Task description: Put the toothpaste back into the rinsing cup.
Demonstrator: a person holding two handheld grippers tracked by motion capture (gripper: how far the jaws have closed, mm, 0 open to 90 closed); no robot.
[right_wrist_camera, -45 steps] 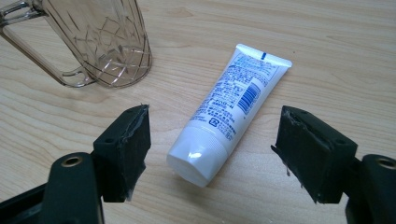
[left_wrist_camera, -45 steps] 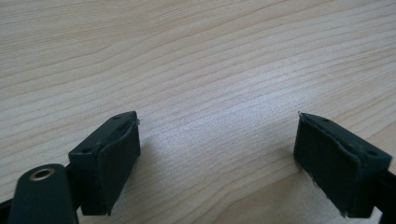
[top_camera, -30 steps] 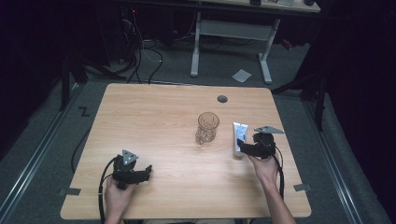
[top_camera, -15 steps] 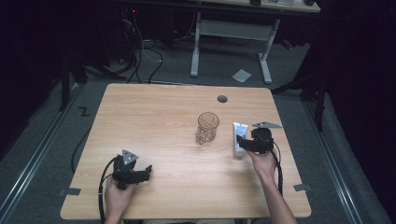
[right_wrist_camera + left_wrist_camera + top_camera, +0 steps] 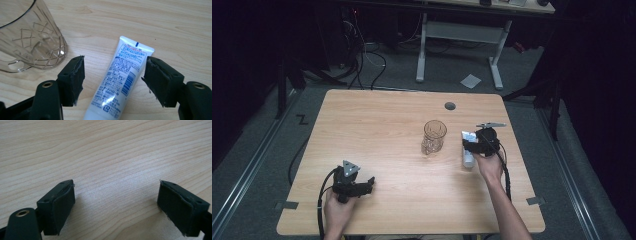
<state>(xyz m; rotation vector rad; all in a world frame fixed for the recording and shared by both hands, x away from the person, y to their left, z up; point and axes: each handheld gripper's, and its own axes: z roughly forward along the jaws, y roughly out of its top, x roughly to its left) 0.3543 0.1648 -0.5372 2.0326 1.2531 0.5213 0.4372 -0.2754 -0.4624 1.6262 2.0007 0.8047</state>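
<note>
Now the right gripper (image 5: 113, 82) straddles the white tube (image 5: 120, 82), jaws apart and just closing in, pads clear of its sides, tube's length running straight between them.

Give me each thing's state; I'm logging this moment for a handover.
Tube: lying flat on the table, between the right claw's jaws, not yet gripped.
Glass: upright, empty, left of the tube.
Right claw: open, jaws just been closing, either side of the tube.
Left claw: open, nothing between the jaws, low over the table.
</note>
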